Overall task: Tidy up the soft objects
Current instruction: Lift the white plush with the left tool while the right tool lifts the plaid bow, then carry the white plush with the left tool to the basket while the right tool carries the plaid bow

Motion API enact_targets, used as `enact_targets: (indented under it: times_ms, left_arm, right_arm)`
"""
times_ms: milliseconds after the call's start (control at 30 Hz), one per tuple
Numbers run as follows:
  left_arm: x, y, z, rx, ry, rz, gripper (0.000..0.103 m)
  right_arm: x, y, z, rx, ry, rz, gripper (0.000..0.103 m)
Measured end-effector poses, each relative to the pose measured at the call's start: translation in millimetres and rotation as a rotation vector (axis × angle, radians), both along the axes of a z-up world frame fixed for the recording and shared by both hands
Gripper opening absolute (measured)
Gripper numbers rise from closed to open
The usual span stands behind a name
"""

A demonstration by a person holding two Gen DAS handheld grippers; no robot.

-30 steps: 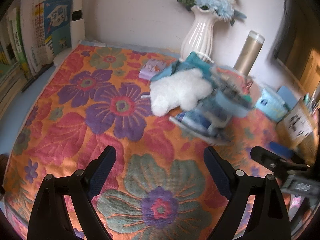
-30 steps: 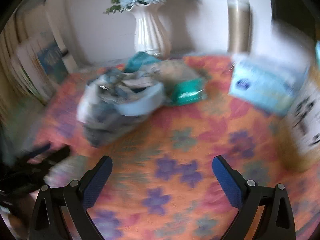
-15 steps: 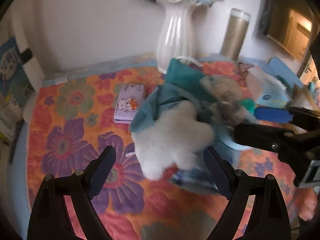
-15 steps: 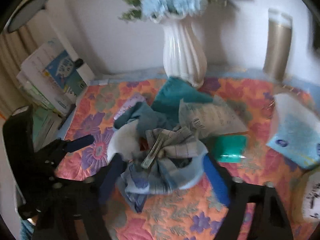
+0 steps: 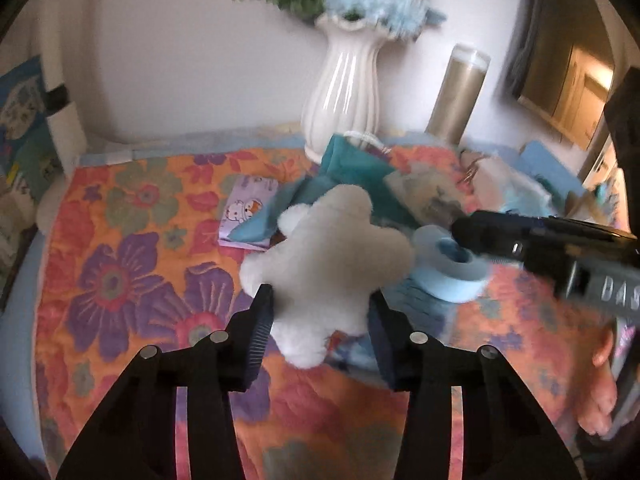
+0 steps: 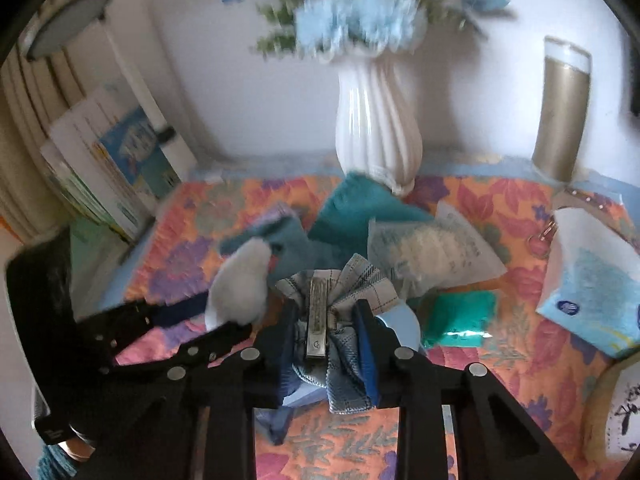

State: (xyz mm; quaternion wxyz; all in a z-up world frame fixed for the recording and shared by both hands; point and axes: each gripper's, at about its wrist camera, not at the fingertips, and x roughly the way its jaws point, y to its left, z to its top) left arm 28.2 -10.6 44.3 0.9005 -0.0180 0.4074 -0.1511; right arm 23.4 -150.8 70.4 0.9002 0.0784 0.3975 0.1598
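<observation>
Holding a white plush toy (image 5: 328, 264) in our left gripper (image 5: 320, 320), we see its jaws, which have just been closing, pinched on the toy's lower part. Our right gripper (image 6: 326, 340), also just closing, clamps a bunched plaid cloth (image 6: 348, 292) with a metal clip (image 6: 318, 320) on it, above a pale blue roll (image 6: 402, 322). Ahead of both lie a teal cloth (image 6: 360, 208) and a white vase (image 6: 376, 132); a tissue pack (image 6: 592, 292) sits to the right on the floral cover (image 5: 132, 248).

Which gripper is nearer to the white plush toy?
Left. The left gripper has just closed its fingers on the white plush toy; the right gripper is beside it, clamping the plaid cloth.
</observation>
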Motion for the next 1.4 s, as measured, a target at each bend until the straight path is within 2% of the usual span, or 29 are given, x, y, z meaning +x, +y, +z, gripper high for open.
enact_targets:
  times_ms: [133,233,333,400,500,567,600,633,667,700,733,800,867,1000,1133,1200,1333,1400]
  left_arm:
    - [-46,8,16,-0.078,-0.021,0.019,0.042]
    - [-75,2,13,-0.077,0.008,0.016,0.042]
    - [-99,-9,-1,-0.027,0.088,0.011,0.043]
    - [-105,-15,-10,0.003,0.13,0.021,0.044]
    - [-118,-21,-13,0.055,0.12,0.03,0.049]
    - [-121,-26,-10,0.053,0.135,0.022,0.051]
    - [-123,-28,-10,0.043,0.152,0.002,0.052]
    - [-125,-29,-8,0.028,0.168,-0.017,0.058]
    - [-127,-29,-6,0.013,0.174,-0.032,0.067]
    - [-133,-31,-3,-0.005,0.173,-0.049,0.07]
    - [-137,-31,1,-0.021,0.165,-0.069,0.072]
    - [-143,-30,9,-0.015,0.129,-0.083,0.075]
    - [-145,-29,13,0.028,0.103,-0.077,0.086]
    - [-128,-22,6,0.069,0.1,-0.093,0.089]
    - [-98,-22,-21,0.082,0.188,-0.119,0.089]
    - [-91,-27,-33,0.04,0.225,-0.153,0.089]
    - [-95,-38,-34,0.021,0.181,-0.156,0.087]
    - [-99,-46,-34,0.062,0.161,-0.147,0.07]
  right_arm:
    - [-39,-19,26,0.049,-0.069,0.005,0.028]
    - [-69,-24,27,0.012,-0.071,0.014,0.028]
    - [-98,-30,7,-0.034,-0.018,0.031,0.028]
    - [-112,-30,-16,-0.104,0.022,0.023,0.028]
    - [-123,-32,-44,-0.156,0.06,0.004,0.028]
    - [-126,-32,-54,-0.183,0.072,-0.002,0.029]
    - [-127,-33,-57,-0.187,0.08,-0.003,0.032]
    - [-129,-35,-59,-0.187,0.091,-0.008,0.035]
    - [-131,-39,-60,-0.183,0.096,-0.012,0.044]
    - [-133,-42,-60,-0.176,0.096,-0.019,0.056]
    - [-136,-46,-57,-0.168,0.083,-0.028,0.06]
    - [-143,-53,-50,-0.16,0.054,-0.037,0.071]
    - [-146,-57,-45,-0.159,0.037,-0.043,0.081]
    - [-150,-63,-47,-0.12,0.047,-0.042,0.083]
    - [-141,-63,-61,-0.068,0.109,-0.042,0.083]
    - [-138,-61,-70,-0.047,0.14,-0.042,0.085]
    - [-138,-53,-72,-0.074,0.115,-0.059,0.09]
    - [-136,-44,-73,-0.137,0.1,-0.069,0.088]
